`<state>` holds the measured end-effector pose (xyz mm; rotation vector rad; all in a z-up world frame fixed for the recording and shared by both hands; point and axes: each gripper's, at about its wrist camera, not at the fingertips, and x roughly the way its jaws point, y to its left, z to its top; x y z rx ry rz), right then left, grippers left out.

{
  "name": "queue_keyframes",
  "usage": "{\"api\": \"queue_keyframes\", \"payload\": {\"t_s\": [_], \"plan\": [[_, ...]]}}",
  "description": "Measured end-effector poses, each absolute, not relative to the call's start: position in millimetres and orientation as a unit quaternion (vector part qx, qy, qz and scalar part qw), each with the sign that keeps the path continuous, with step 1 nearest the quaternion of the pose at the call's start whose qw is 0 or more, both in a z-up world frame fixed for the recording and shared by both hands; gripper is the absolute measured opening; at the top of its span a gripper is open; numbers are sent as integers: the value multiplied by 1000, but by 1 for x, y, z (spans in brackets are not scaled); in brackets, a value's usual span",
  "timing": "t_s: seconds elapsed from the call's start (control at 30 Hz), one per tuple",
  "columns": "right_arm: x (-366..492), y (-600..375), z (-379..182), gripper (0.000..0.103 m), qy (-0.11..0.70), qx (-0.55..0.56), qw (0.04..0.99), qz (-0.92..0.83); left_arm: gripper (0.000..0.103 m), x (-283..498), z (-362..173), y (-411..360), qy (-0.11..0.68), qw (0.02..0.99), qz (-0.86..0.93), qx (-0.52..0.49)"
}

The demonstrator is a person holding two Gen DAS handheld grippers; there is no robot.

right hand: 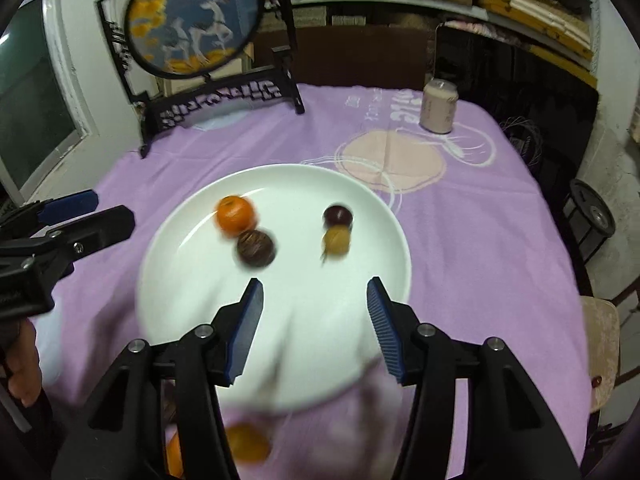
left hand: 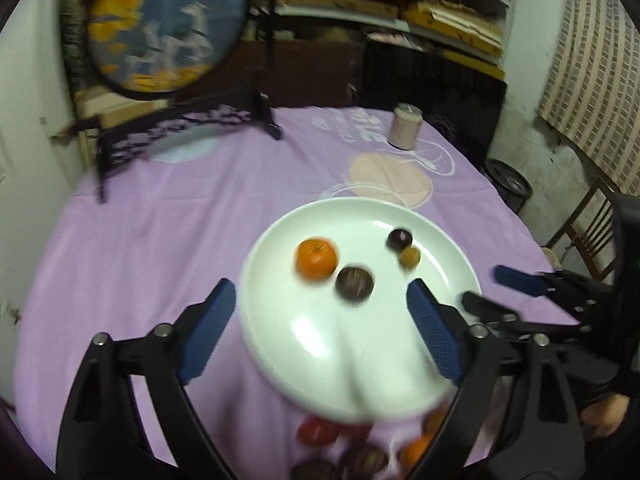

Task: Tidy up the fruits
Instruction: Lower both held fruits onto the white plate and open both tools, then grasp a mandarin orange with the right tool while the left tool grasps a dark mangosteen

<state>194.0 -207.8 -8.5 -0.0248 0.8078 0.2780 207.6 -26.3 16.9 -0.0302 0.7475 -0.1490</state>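
Observation:
A white plate (left hand: 360,352) (right hand: 288,340) lies on the purple tablecloth. On it sit an orange (left hand: 316,258) (right hand: 236,215), a dark brown round fruit (left hand: 355,283) (right hand: 256,248), a dark purple fruit (left hand: 399,239) (right hand: 338,216) and a small tan fruit (left hand: 410,257) (right hand: 336,241). My left gripper (left hand: 320,332) is open and empty over the plate's near edge. My right gripper (right hand: 316,330) is open and empty over the plate's near part; it also shows in the left wrist view (left hand: 496,288). More loose fruits (left hand: 360,448) (right hand: 244,442) lie blurred on the cloth below the plate.
A round painted screen on a black stand (right hand: 196,20) stands at the back left. A pale can (left hand: 406,126) (right hand: 438,106) stands at the back right. Shelves and a dark cabinet (right hand: 500,72) are behind the table. A chair (right hand: 604,344) is at the right.

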Motion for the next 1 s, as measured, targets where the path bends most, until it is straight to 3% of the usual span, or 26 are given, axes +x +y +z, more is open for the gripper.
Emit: {"api": "queue_keyframes", "payload": {"t_s": [0.03,0.1,0.37,0.73,1.0], "plan": [[179,-208,-7,73,387,-7,912,137,93,187,18,-21,361,931,-61,-12],[145,-207,-7,81,375,5,917,139,93,160,14,-15,359,932,-47,-10],[65,-187,-10,81,370,-10,921,124,93,90,-12,-2,380,923,-55,-33],[42,-179,-3,81,360,-20,925,122,93,63,-9,2,369,927,-54,-32],[40,-185,-31,81,394,-27,912,107,93,59,-33,24,394,918,-29,-44]]}}
